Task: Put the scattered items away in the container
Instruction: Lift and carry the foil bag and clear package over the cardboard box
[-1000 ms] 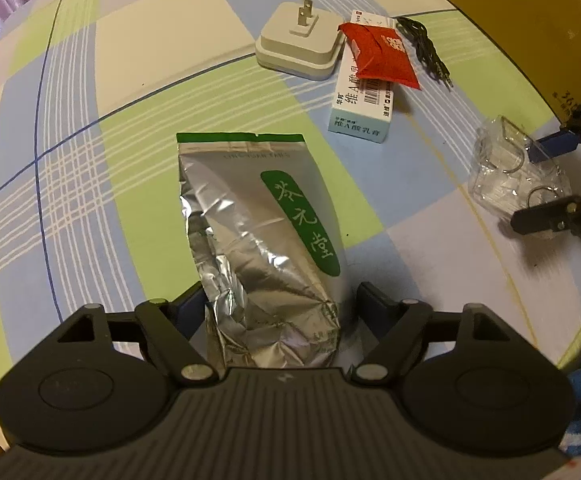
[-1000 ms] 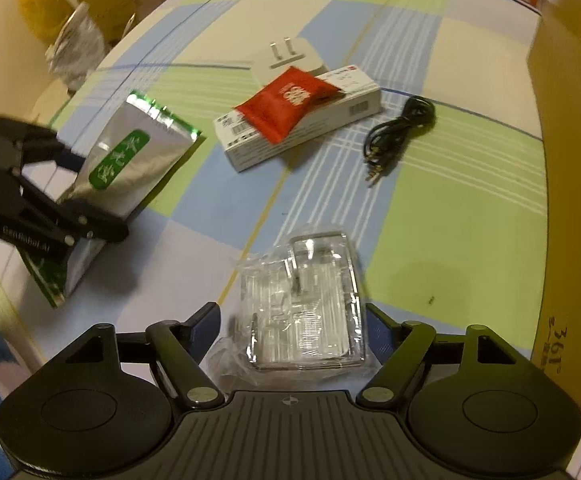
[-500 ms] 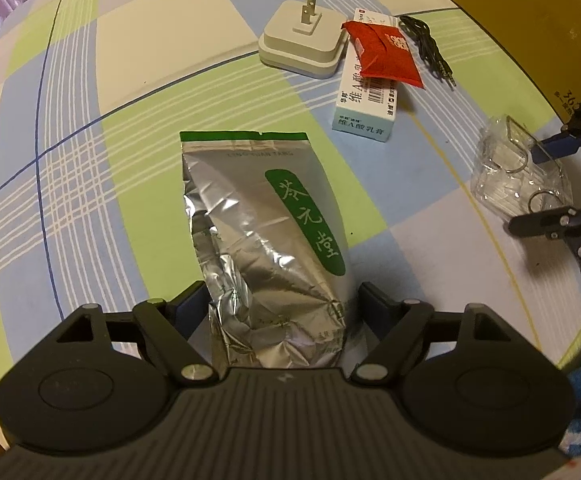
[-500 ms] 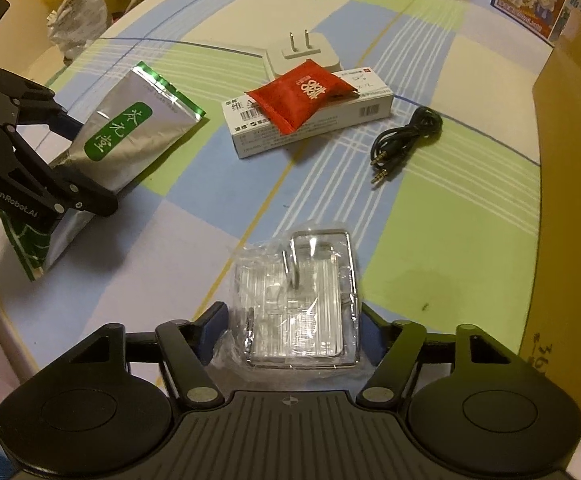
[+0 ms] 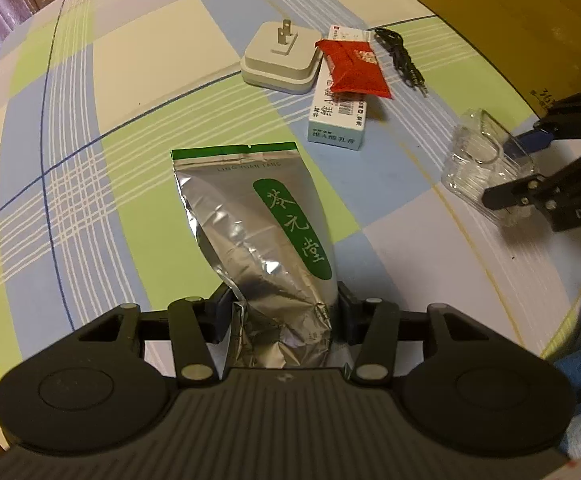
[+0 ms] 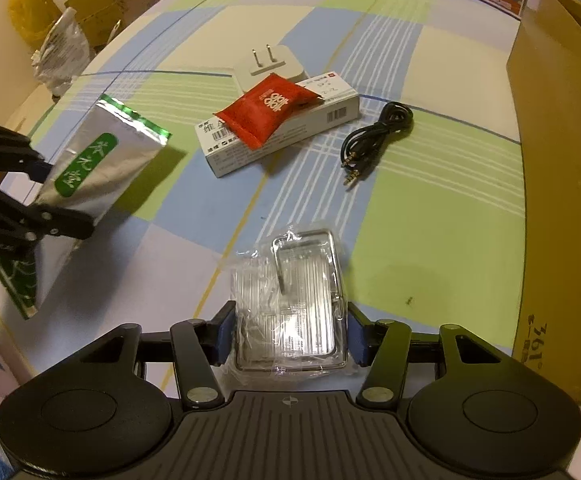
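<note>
left gripper (image 5: 284, 314) closing on silver foil pouch (image 5: 258, 224), pads pinching its crumpled lower end from both sides; pouch tilted up off checked tablecloth (image 5: 90, 152), green-edged top end farther from camera. right gripper (image 6: 290, 332) closing on clear plastic packet (image 6: 290, 300), blue pads tight against both side edges, metal wire loop visible inside packet. from right wrist view, left gripper at far left with pouch lifted and casting shadow on cloth. from left wrist view, right gripper at far right, packet between its fingers. middle of table: white plug adapter (image 6: 268, 66) prongs up, touching far side of long white box (image 6: 282, 132); red sachet (image 6: 270, 106) lying on top of box. black audio cable (image 6: 378, 132) coiled just right of box, apart from it, two jack plugs pointing toward camera. cardboard box (image 6: 562, 160) standing along right edge of table, brown wall near cable
</note>
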